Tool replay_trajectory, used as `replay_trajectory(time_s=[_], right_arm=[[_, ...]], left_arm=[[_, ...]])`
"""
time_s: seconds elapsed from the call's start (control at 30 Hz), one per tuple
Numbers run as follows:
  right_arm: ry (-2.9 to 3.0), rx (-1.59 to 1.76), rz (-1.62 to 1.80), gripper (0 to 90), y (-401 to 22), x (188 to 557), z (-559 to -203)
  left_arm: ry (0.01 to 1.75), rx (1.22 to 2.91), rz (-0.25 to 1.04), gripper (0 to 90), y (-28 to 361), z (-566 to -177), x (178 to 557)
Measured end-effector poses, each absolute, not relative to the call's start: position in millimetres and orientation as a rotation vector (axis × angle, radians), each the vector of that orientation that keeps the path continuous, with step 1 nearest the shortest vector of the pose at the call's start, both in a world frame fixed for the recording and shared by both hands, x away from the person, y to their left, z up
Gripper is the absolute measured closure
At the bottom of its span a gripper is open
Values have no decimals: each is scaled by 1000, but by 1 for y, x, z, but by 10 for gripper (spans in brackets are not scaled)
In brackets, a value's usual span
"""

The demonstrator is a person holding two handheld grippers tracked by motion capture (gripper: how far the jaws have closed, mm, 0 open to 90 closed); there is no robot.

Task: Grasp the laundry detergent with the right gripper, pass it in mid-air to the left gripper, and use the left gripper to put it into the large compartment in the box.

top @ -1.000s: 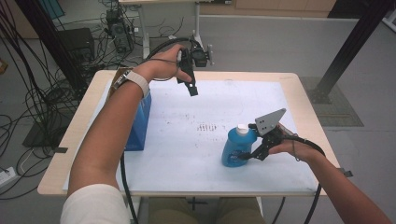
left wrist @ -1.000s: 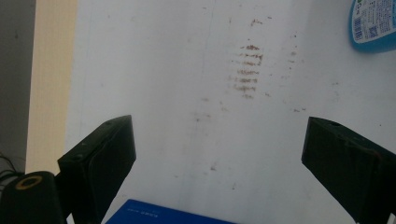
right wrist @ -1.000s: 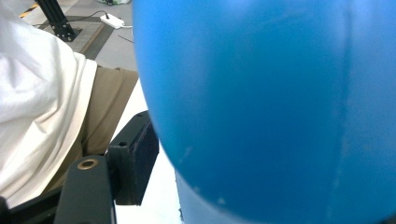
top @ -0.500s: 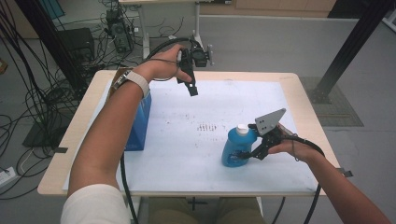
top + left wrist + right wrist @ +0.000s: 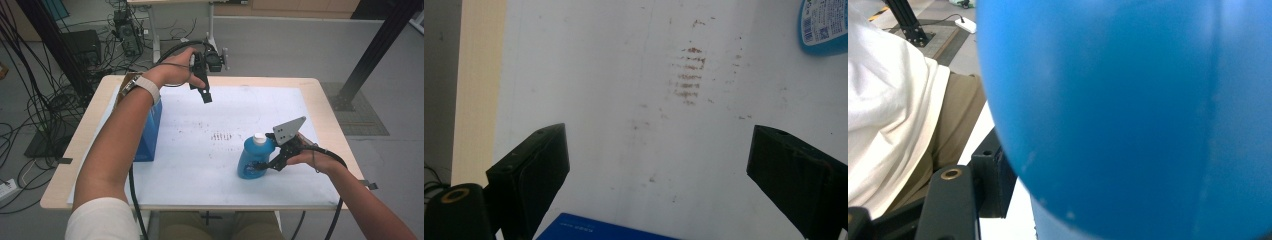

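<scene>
Blue bottle (image 5: 255, 159) gets grabbed near the front right of the white table (image 5: 210, 165).

The right gripper (image 5: 270, 161) has just been closing its 2 jaws on the bottle, and they seem to squeeze it now. Next it needs a firm hold, then a lift. The left gripper (image 5: 202, 82) hangs wide open over the far edge, holding nothing. Up close, the bottle hides 1 right jaw. A blue box (image 5: 149, 132) sits partly behind the left arm.

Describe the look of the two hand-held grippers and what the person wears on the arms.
Both are black with blocky jaws. The left hand-held gripper trails a thick black cable; the right hand-held gripper carries a grey three-cornered plate. A pale wristband and a white short sleeve are worn on the left arm.
</scene>
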State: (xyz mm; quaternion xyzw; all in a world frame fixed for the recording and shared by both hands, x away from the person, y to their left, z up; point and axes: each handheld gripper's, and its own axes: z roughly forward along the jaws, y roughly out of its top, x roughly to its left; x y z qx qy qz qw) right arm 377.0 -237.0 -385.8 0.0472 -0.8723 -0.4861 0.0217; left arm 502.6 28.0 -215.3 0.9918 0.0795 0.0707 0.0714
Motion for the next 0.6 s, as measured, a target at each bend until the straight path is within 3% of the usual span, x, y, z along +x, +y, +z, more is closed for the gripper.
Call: replay_trajectory(time_s=[0.6], right_arm=[[-2710, 159, -1513, 387, -234, 378, -388]], left_arm=[[238, 2982, 209, 104, 28, -216, 503]])
